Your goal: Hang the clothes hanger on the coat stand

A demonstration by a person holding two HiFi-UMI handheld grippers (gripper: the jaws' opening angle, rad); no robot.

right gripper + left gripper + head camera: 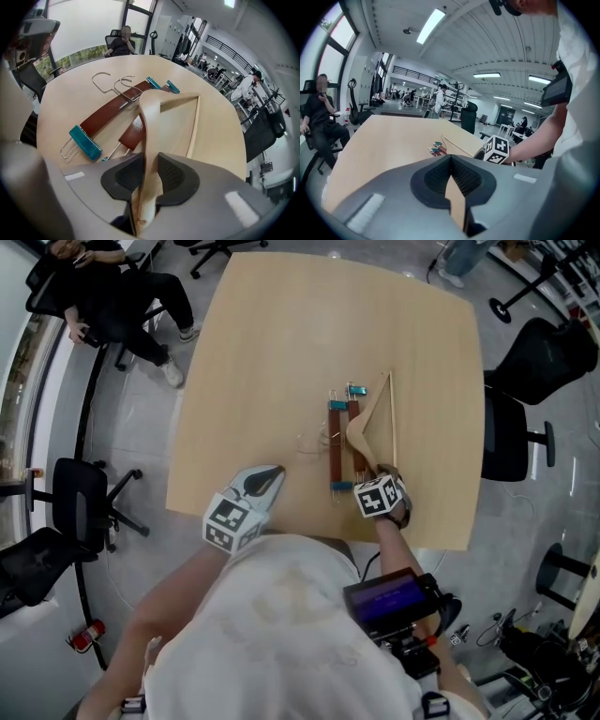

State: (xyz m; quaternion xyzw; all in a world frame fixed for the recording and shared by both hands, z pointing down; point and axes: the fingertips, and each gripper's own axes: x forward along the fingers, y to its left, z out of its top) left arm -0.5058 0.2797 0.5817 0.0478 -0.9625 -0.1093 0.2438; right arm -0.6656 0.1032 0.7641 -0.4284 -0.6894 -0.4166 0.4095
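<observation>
The clothes hanger [149, 117], of pale wood, has its near arm clamped between the pads of the right claw [149, 178] by the near edge of the desk [281, 343], towards the right corner. Its crossbar reaches away across the desk. Two brown clip hangers [108, 115] with teal clips lie against its left side. The left claw [450, 180], jaws together and empty, hovers at the near edge, towards the left corner.

A pale wooden table [281, 352] stands on grey floor [131, 427] among black office chairs [548, 357], under ceiling strip lights [431, 25].
</observation>
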